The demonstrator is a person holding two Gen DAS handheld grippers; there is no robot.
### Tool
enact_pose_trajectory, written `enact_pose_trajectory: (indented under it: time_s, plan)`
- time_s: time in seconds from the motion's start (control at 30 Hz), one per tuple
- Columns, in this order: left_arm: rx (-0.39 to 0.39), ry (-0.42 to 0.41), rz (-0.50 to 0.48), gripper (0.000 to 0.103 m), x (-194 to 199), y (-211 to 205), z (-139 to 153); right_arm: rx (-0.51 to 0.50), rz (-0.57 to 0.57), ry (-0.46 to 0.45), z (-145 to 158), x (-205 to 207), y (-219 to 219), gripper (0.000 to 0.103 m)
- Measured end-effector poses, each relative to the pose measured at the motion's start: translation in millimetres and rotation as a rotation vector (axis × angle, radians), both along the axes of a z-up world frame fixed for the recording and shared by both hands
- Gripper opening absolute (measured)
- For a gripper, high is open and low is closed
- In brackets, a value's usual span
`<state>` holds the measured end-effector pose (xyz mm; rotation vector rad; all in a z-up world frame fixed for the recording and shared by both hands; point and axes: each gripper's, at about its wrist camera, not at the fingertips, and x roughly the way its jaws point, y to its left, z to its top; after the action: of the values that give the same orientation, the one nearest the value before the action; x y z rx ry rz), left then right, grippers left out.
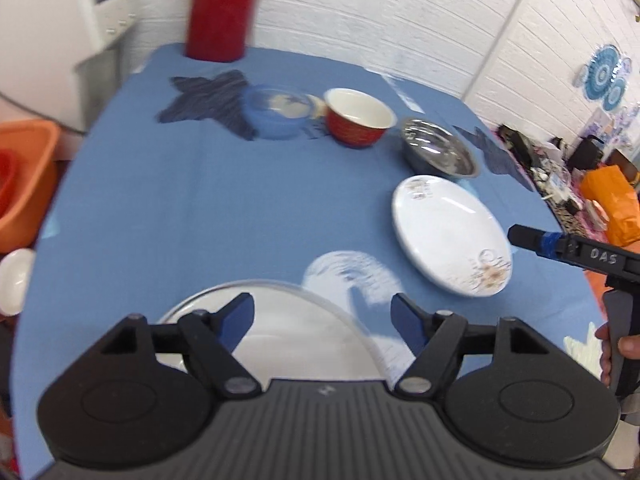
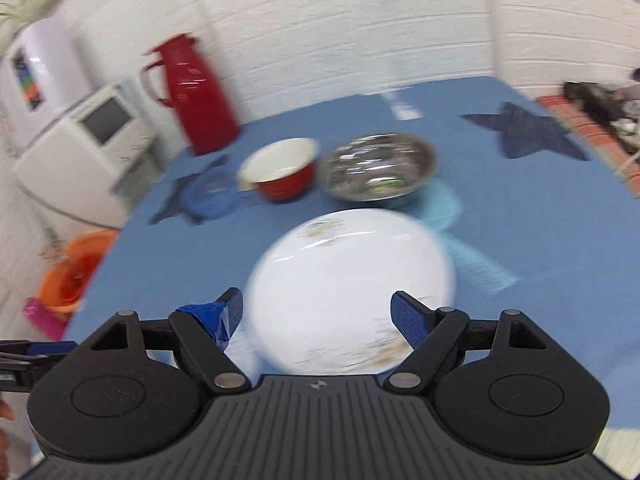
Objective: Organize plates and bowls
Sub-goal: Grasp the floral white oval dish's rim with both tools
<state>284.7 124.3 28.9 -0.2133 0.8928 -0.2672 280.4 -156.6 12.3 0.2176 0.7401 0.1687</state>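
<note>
Round glossy plate [image 2: 344, 280], steel bowl [image 2: 378, 168]

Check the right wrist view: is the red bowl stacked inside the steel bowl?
No. The red bowl stands on the blue cloth to the left of the steel bowl, not inside it.

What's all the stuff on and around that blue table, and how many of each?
Table: one, blue cloth.
Floral plate: one, white, right side.
Glass plate: one, clear, near edge under the left gripper.
Steel bowl: one, silver, behind the floral plate.
Red bowl: one, white inside, centre back.
Blue bowl: one, left of the red bowl.
Jug: one, red, far corner.
Star mats: two dark blue.
Tub: one, orange, left of the table.
Left gripper: open.
Right gripper: open, over the floral plate.
</note>
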Motion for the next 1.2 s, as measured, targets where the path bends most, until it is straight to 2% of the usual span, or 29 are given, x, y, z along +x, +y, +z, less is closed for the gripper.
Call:
enact_pose_trajectory:
  time_s: [0.13, 0.3, 0.37, 0.47, 0.53, 0.63, 0.73, 0.83, 0.9, 1.0, 1.1, 1.13, 1.2]
  plan:
    - [-0.023, 0.058, -0.067, 0.074, 49, -47, -9, -0.020, -0.054, 0.100, -23, 33, -30, 0.068]
    - [0.033, 0.117, -0.082, 0.073, 97, -97, -31, -0.055, -0.044, 0.183, -48, 68, -35, 0.068]
    - [0.050, 0.141, -0.084, 0.064, 110, -107, -41, -0.082, -0.021, 0.192, -54, 78, -33, 0.068]
    - [0.069, 0.174, -0.087, 0.053, 122, -115, -54, -0.111, 0.024, 0.229, -64, 89, -28, 0.068]
    - [0.079, 0.193, -0.082, 0.048, 127, -117, -61, -0.139, 0.059, 0.200, -68, 89, -23, 0.071]
    - [0.102, 0.172, -0.094, 0.049, 128, -123, -62, -0.177, 0.098, 0.164, -72, 84, -20, 0.072]
    - [0.112, 0.159, -0.095, 0.048, 128, -125, -63, -0.179, 0.078, 0.190, -70, 87, -23, 0.073]
    - [0.123, 0.152, -0.083, 0.042, 127, -125, -63, -0.184, 0.087, 0.208, -69, 90, -22, 0.073]
    - [0.123, 0.147, -0.072, 0.037, 125, -123, -63, -0.182, 0.105, 0.207, -68, 88, -20, 0.066]
    - [0.091, 0.148, -0.088, 0.025, 125, -121, -63, -0.174, 0.131, 0.190, -65, 83, -17, 0.045]
    - [0.058, 0.154, -0.082, 0.017, 123, -119, -63, -0.152, 0.104, 0.205, -64, 82, -21, 0.038]
    - [0.045, 0.161, -0.080, 0.010, 123, -118, -62, -0.147, 0.099, 0.210, -64, 81, -21, 0.037]
    - [0.047, 0.162, -0.084, 0.009, 120, -116, -60, -0.142, 0.097, 0.223, -63, 77, -18, 0.038]
